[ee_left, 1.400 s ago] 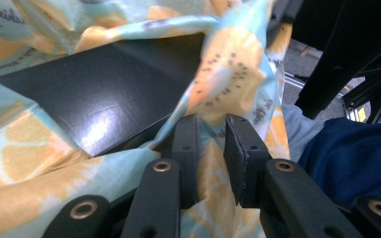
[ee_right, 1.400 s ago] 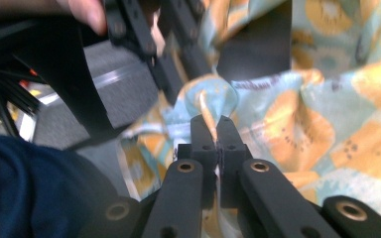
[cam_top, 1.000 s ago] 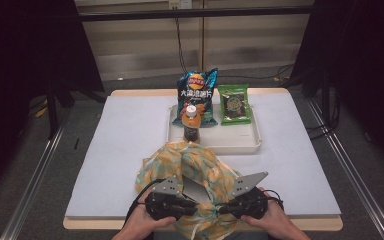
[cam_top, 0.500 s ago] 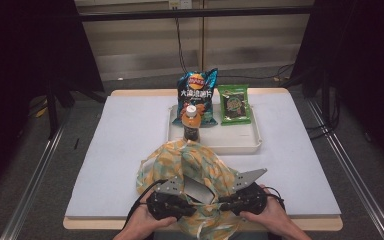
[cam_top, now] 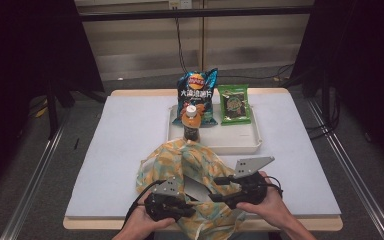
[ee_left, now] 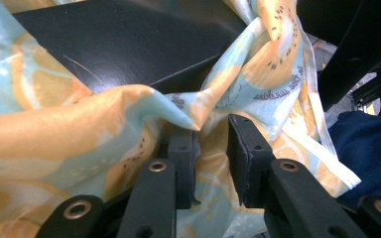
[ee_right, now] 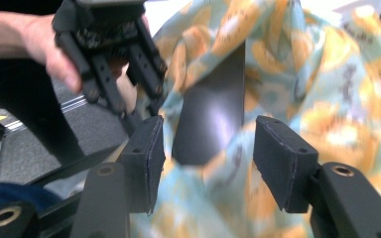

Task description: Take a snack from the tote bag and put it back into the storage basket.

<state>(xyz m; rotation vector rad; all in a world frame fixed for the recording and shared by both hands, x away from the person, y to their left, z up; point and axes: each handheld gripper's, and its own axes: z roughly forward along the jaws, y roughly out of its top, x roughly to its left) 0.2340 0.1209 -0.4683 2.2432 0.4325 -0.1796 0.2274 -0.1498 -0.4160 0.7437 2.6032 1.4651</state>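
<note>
- High view: patterned bag [cam_top: 190, 175], orange and pale blue, lies crumpled at the near edge of the white table [cam_top: 120, 145], dark lining showing at its mouth.
- Left gripper [cam_top: 172, 202] sits at the bag's near left side; right gripper [cam_top: 225, 190] is at the bag's near right side, jaws pointing inward over the fabric. Each is held in a hand coming in from the bottom.
- Behind the bag: white tray [cam_top: 250, 142] holding a bottle [cam_top: 191, 122], a blue chip bag [cam_top: 197, 95] and a green snack packet [cam_top: 234, 104], all well apart from the grippers.
- Left gripper view: left gripper [ee_left: 212, 158] jaws clamped on a fold of the bag [ee_left: 79, 134]; cloth pinched between the pads, bunching above them. Dark lining [ee_left: 124, 44] spreads behind.
- Right gripper view: right gripper [ee_right: 208, 158] jaws have just been opening and stand apart. Bag fabric [ee_right: 337, 84] lies behind and between them, pads not pressing on it; released.
- Same view: left gripper [ee_right: 114, 74] farther off at upper left, hand [ee_right: 44, 44] around it, at the bag's edge.
</note>
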